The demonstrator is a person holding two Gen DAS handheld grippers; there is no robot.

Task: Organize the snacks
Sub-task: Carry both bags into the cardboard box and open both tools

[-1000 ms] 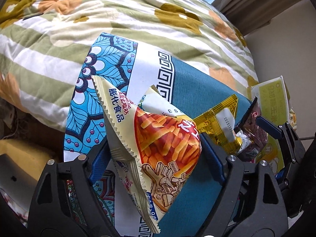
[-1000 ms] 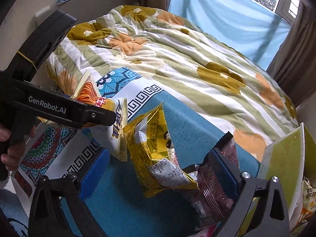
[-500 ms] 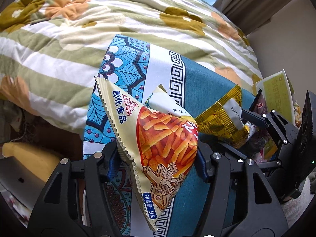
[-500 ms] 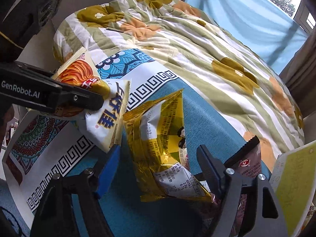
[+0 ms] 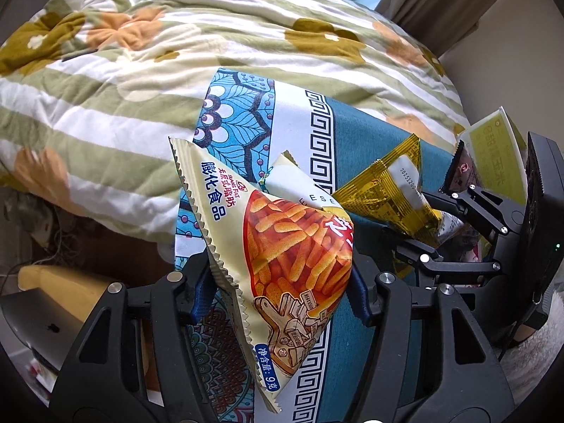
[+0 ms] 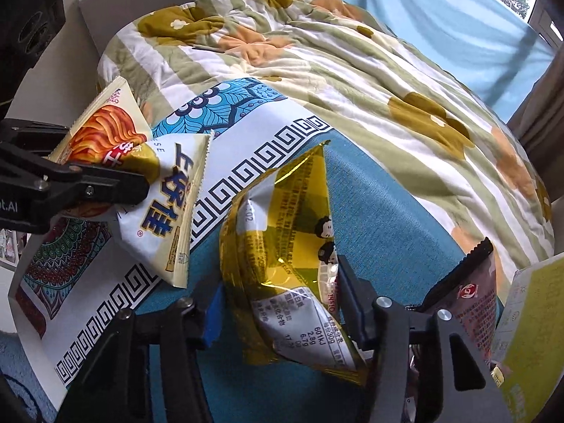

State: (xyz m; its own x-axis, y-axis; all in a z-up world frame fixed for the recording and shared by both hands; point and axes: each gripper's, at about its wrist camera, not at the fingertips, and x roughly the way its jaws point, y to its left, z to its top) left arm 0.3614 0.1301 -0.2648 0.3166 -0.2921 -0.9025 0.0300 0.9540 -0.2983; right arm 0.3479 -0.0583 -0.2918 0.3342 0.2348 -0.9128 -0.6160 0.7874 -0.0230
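A cream snack packet [image 5: 282, 246] is clamped in the left tool [image 5: 278, 282], lifted off the patterned cloth [image 5: 299, 123]. Just to its right, a gold packet [image 6: 282, 264] stands between the closing jaws of the right tool [image 6: 278, 303], its long axis running away from the tool; pad contact seems likely but cannot be confirmed. A flowered quilt [image 6: 352, 70] is spread on the bed beyond.

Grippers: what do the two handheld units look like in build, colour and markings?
Both the left gripper and right gripper are black angular plastic frames with silver bolt heads and blue finger pads. White lettering ending ".AI" marks the left unit's side. No sleeves show.
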